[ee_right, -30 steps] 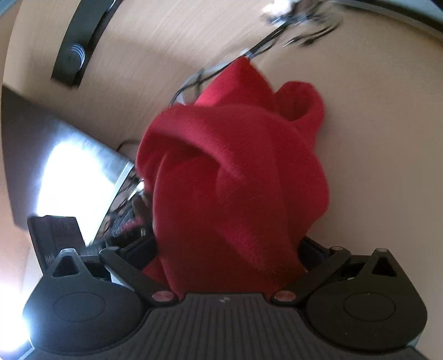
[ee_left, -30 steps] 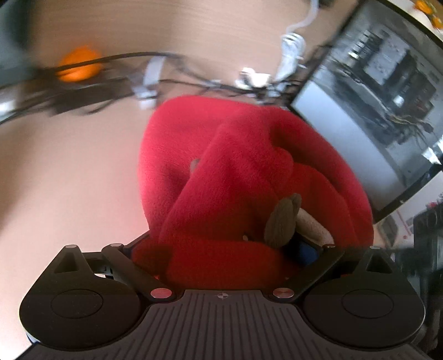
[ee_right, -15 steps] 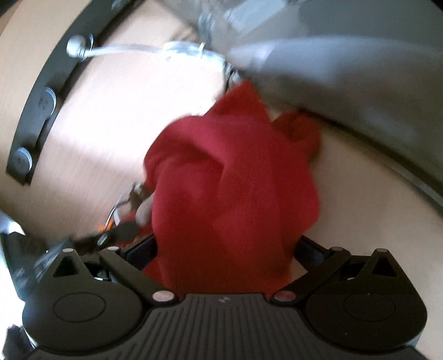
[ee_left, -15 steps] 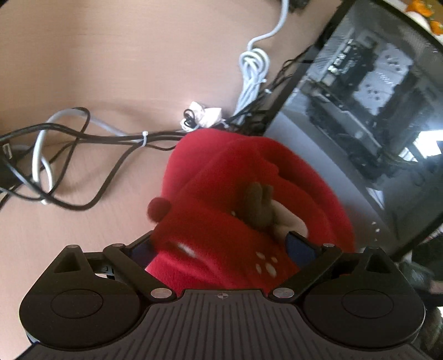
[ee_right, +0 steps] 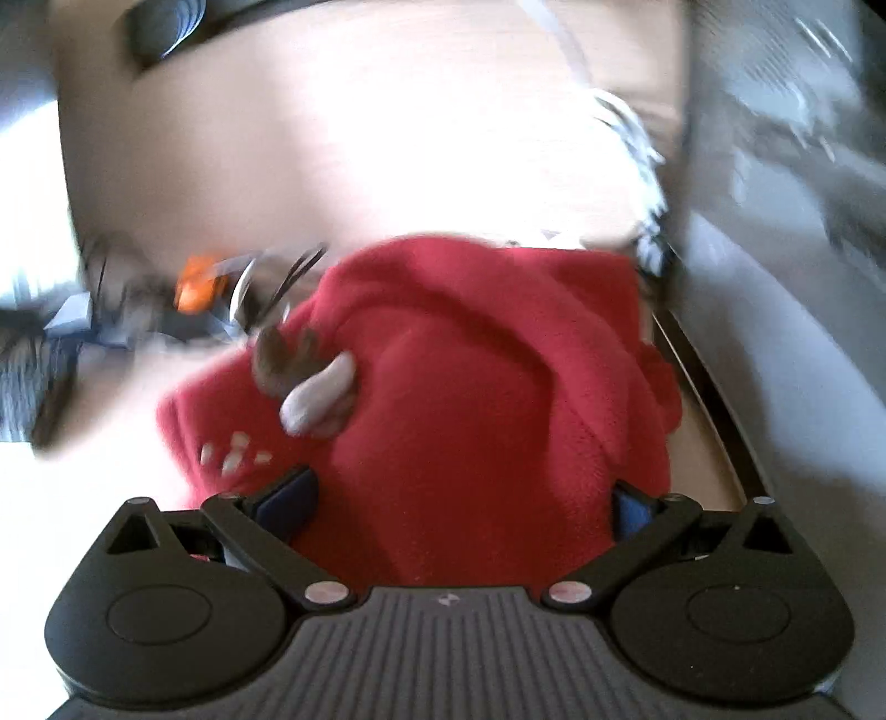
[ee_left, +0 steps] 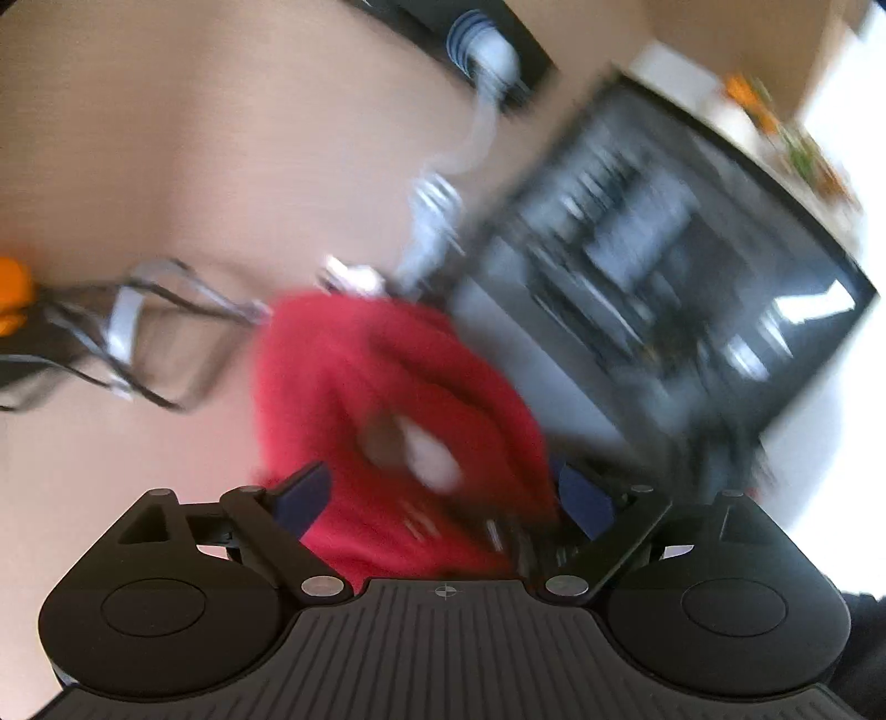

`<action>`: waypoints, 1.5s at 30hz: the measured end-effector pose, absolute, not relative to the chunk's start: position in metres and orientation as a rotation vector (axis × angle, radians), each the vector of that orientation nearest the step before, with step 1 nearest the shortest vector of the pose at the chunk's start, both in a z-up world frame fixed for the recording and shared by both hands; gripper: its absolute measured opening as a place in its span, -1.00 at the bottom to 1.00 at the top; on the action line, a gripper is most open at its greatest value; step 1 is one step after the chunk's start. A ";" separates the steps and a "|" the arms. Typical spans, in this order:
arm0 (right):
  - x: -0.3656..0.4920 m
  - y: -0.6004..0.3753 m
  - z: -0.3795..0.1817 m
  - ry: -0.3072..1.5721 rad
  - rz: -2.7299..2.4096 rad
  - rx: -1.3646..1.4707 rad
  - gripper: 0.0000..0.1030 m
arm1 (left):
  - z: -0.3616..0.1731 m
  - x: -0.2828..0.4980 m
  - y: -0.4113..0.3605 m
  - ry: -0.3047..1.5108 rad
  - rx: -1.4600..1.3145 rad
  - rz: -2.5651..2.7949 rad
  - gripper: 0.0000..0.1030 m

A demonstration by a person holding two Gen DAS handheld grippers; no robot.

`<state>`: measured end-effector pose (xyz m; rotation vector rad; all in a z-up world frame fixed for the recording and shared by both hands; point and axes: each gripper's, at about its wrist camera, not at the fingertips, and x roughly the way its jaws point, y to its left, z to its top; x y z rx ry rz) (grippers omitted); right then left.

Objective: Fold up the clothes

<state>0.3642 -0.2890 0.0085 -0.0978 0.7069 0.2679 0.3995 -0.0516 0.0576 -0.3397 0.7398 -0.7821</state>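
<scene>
A red fleece garment with a brown and white animal patch hangs bunched in front of both cameras, above a pale wooden table. My left gripper is shut on its near edge, and the cloth covers the fingertips. In the right wrist view the same red garment shows the patch on its left side. My right gripper is shut on the cloth, which hides its fingertips as well. Both views are blurred by motion.
Black and white cables and an orange object lie left of the garment. A glass-sided computer case stands at the right. A black bar with round knobs runs along the far table edge.
Both grippers have swung with the garment still held. The left view has shifted so the cables and orange object sit further left. The right view now shows the animal patch and the table.
</scene>
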 end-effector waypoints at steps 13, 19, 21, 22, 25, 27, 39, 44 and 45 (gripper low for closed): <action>0.395 -0.343 0.041 0.645 0.124 0.250 1.00 | -0.004 0.403 -0.112 0.869 -0.147 -0.769 0.79; 0.443 -0.326 0.001 0.762 0.065 0.159 1.00 | -0.002 0.378 -0.113 0.903 -0.120 -0.797 0.81; 0.435 -0.329 0.008 0.745 0.060 0.174 1.00 | -0.002 0.369 -0.112 0.924 -0.122 -0.816 0.82; 0.427 -0.331 0.012 0.726 0.055 0.180 1.00 | -0.002 0.365 -0.111 0.935 -0.124 -0.825 0.82; 0.394 -0.338 0.024 0.661 0.062 0.180 1.00 | -0.001 0.351 -0.109 0.967 -0.127 -0.852 0.82; 0.369 -0.342 0.027 0.642 0.060 0.161 1.00 | -0.001 0.342 -0.108 0.989 -0.130 -0.870 0.82; 0.340 -0.345 -0.009 0.747 -0.030 0.168 1.00 | -0.012 0.383 -0.117 0.947 -0.074 -0.690 0.85; 0.348 -0.335 -0.015 0.712 -0.033 0.159 1.00 | -0.007 0.388 -0.108 0.917 -0.083 -0.609 0.87; 0.347 -0.333 -0.015 0.707 -0.031 0.160 1.00 | -0.007 0.384 -0.106 0.905 -0.082 -0.592 0.87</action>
